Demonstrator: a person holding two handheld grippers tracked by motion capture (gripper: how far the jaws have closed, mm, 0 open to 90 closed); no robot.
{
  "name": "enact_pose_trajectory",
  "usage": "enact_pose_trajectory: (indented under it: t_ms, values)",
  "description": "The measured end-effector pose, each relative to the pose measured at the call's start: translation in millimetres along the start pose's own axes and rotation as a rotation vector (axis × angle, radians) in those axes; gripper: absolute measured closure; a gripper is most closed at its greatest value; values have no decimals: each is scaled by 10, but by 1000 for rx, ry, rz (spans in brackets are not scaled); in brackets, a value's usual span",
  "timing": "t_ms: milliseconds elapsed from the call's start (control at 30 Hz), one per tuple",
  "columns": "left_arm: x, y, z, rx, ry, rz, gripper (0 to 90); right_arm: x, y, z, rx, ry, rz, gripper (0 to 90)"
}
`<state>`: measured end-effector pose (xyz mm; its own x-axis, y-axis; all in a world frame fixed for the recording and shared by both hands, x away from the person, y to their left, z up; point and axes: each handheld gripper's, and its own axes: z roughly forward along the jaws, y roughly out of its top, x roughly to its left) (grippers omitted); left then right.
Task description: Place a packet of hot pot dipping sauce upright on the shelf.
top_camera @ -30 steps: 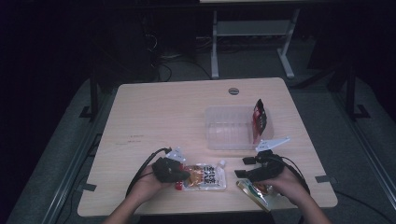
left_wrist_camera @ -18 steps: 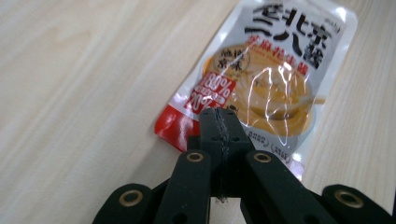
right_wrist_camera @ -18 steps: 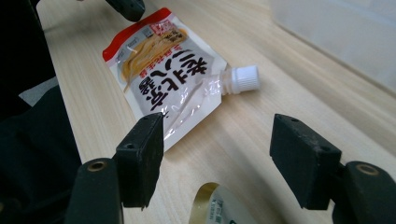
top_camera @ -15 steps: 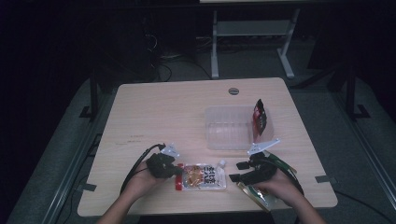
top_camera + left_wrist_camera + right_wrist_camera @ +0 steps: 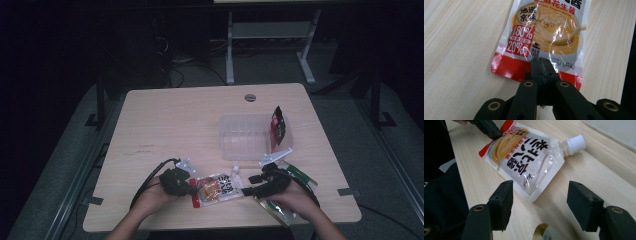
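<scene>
**Pouch pinned at one end, cap end loose**

The right claw (image 5: 540, 207), jaws apart and just closing, holds nothing; it could nudge the sauce pouch (image 5: 216, 187) and skew it, since only the left claw (image 5: 541, 67) clamps the red bottom edge. The pouch lies flat on the worktop (image 5: 190, 120), its white cap (image 5: 575, 144) beyond the right claw.

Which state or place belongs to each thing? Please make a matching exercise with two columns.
Things:
1. left gripper
2. right gripper
3. sauce pouch
4. clear plastic container

States or places:
a. jaws apart, nothing between the pads
b. lying flat between the two grippers
c. shut on the pouch's red bottom edge
d. farther up the table, a dark red packet at its side

Pairs: 1-c, 2-a, 3-b, 4-d
</scene>
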<state>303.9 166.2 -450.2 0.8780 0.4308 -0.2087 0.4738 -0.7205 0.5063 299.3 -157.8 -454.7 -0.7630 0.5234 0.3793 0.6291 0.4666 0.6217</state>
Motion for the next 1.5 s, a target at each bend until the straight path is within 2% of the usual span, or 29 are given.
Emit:
enact_pose_trajectory:
  t_ms: [67,300,467,533,667,833,967,1100,1167,1267,1300,1500]
  values:
    - [8,-7,2,-7,-8,-12,899,-21,31,35,1,2,5,384]
    - [0,-5,-1,-3,-3,-10,900,-40,147,125,17,7,8,418]
    - [-11,-6,-1,-4,4,-10,900,-46,233,231,64,13,18,451]
    - [-15,-6,-1,-4,8,-8,900,-46,247,267,84,-5,17,465]
    - [-1,-14,-1,-12,-2,-18,900,-86,229,244,101,-7,41,487]
    - [3,-18,-3,-12,-3,-19,900,-67,235,264,112,27,44,521]
    - [8,-22,-2,-17,-7,-27,900,-79,236,275,112,34,53,557]
    - [9,-27,5,-28,-12,-33,900,-109,226,297,103,79,76,615]
    - [11,-32,7,-32,-13,-33,900,-115,231,314,107,88,72,639]
    - [15,-45,4,-40,-14,-34,900,-118,240,346,107,133,70,677]
    - [8,-52,6,-47,-13,-41,900,-119,246,349,108,130,63,701]
    - [5,-69,2,-56,-10,-39,900,-131,285,308,62,193,45,830]
